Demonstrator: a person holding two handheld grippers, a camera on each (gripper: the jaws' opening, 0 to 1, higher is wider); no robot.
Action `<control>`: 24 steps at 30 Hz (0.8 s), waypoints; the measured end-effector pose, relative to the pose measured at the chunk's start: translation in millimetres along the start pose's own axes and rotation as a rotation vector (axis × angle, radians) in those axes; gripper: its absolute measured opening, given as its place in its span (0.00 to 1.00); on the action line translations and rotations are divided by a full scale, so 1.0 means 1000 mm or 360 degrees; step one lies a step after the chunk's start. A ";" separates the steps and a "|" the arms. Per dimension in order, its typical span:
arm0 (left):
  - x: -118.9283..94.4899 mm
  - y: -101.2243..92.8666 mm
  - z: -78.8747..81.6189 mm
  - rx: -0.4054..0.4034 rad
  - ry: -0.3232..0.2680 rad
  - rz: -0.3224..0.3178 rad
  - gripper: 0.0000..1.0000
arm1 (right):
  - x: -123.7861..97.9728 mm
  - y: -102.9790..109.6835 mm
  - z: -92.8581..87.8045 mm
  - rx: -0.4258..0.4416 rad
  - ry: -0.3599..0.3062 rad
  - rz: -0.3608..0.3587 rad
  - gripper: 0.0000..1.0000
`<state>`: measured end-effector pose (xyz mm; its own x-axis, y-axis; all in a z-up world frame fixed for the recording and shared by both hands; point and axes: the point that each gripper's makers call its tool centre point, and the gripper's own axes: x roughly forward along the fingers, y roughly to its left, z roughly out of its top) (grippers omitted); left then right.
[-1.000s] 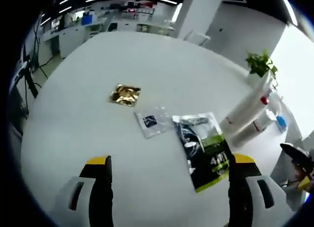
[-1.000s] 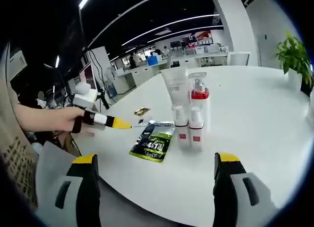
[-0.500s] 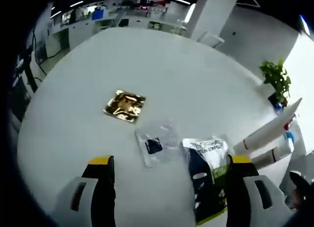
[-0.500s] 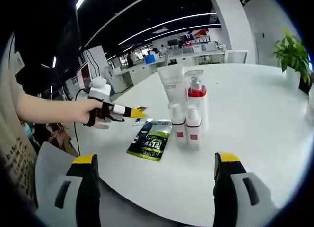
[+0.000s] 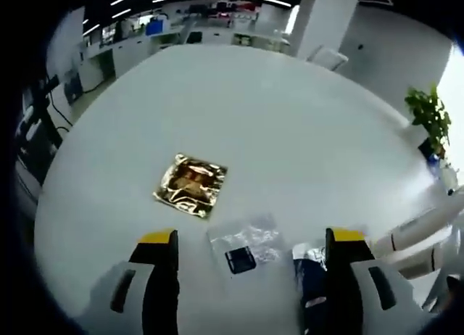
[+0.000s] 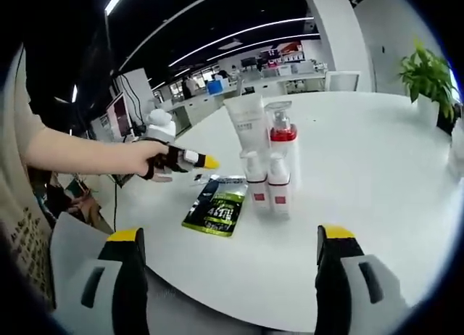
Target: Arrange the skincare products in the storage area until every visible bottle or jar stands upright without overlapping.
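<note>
Skincare bottles (image 6: 267,168) stand upright in a tight cluster near the middle of the round white table (image 6: 377,175), seen from your right gripper view: a white tube (image 6: 245,125) standing on its cap, a clear pump bottle (image 6: 281,135) with a red collar, and two small white bottles (image 6: 267,193) with red labels in front, all touching or just beside each other. A black-and-green sachet (image 6: 215,210) lies flat just beside them.

Your right gripper (image 6: 226,277) hovers off the table's near edge, jaws wide apart, holding nothing. Your left gripper (image 6: 190,159) shows in this view too, over the table's far side, hand (image 6: 148,161) wrapped around it.

In your left gripper view, your left gripper (image 5: 250,273) is spread open above the tabletop, empty. A clear sachet (image 5: 245,246) with a dark patch lies between the jaws. A gold foil sachet (image 5: 191,185) lies flat beyond it, apart. A potted plant (image 5: 431,121) sits at the table's far edge.
</note>
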<state>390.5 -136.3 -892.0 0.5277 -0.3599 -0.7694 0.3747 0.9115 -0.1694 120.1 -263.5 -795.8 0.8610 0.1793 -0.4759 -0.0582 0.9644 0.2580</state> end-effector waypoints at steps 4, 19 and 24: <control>0.005 0.003 -0.002 0.0051 0.0018 0.0077 0.68 | 0.002 0.000 -0.001 0.0005 0.0011 -0.0008 0.98; 0.013 0.016 0.004 0.0163 -0.0025 0.0185 0.59 | 0.008 -0.004 -0.002 0.0013 0.0034 -0.0032 0.98; 0.015 0.024 0.005 0.0158 -0.0056 0.0191 0.52 | 0.010 -0.006 -0.002 0.0017 0.0033 -0.0037 0.98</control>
<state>410.9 -120.8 -904.4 0.5990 -0.2582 -0.7580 0.3802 0.9248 -0.0146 127.8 -267.2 -803.6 0.8516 0.1608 -0.4990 -0.0328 0.9663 0.2554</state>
